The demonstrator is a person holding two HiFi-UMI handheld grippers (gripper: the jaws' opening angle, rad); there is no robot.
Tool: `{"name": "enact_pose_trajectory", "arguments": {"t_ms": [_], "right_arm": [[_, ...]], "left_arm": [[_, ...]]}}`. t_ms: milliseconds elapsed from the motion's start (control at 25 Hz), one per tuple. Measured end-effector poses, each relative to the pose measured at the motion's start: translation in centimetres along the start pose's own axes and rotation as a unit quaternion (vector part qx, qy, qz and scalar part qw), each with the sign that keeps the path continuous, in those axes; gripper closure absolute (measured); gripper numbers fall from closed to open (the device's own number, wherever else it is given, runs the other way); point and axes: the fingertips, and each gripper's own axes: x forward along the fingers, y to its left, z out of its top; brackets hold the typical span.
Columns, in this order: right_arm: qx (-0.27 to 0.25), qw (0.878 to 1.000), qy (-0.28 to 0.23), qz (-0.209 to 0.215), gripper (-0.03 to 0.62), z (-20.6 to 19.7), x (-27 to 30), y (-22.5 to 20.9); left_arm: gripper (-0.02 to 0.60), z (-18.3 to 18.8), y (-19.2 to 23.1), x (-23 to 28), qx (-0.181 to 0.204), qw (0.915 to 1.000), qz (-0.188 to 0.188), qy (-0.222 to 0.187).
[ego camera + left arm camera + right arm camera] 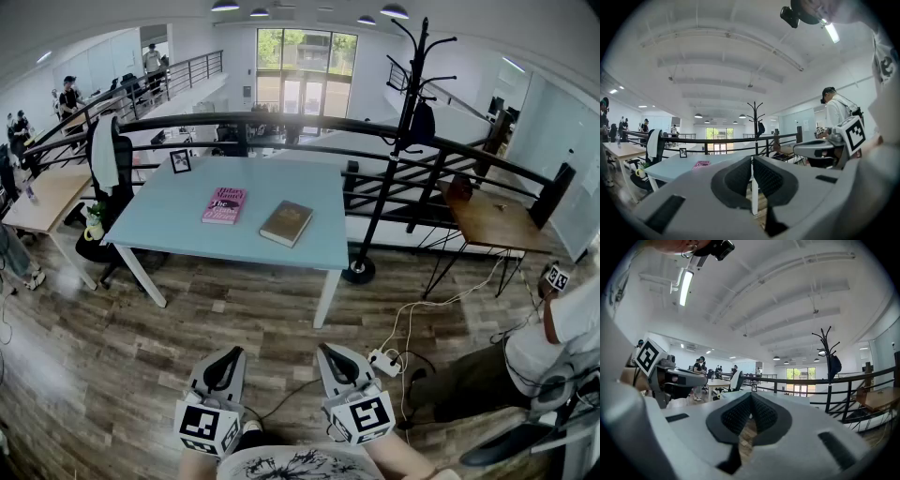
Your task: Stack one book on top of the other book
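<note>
Square black-and-white markers on the cubes of left gripper (225,354) and right gripper (332,354); no words to read there. Both low at the bottom of the head view, close to the body, side by side, pointing roughly level toward the table (178,230). Smooth grey-white plastic shells.

Left gripper view: ribbed black pads (738,178) pressed together, nothing pinched. Right gripper view: same, dark textured pads (737,416) closed tip to tip, empty.

Underneath and ahead: wood-plank floor (187,319). White power strip (384,360) with trailing cables just right of the right gripper.

Further out: light blue rectangular table on white legs, well apart from both grippers.
- Pink book (224,204) flat on top, cover up, pale lettering too small to read.
- Brown book (286,223) flat just beside it on the right, turned at an angle, not touching, not stacked, cover print unreadable.
- Small black picture frame (180,161) upright near the far left corner.

Behind: curved black metal railing (281,122), black coat rack (405,122) with a dark garment hanging, wooden side table (497,223) at right. People at desks far left, tiny.
</note>
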Motion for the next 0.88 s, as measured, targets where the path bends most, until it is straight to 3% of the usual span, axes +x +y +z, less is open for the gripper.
{"name": "enact_pose_trajectory", "arguments": {"t_ms": [440,880], "right_arm": [[0.011,1.000,0.003,0.003,0.603,-1.1,0.2,-1.3],[0.034,0.999,0.028,-0.014,0.602,-4.4,4.9,-3.0]], "left_arm": [[0.568,0.4,-1.6,1.1,0.007,0.9998,-0.012,-0.013],[0.568,-2.2,2.6,4.6,-0.015,0.9998,-0.003,0.009]]}}
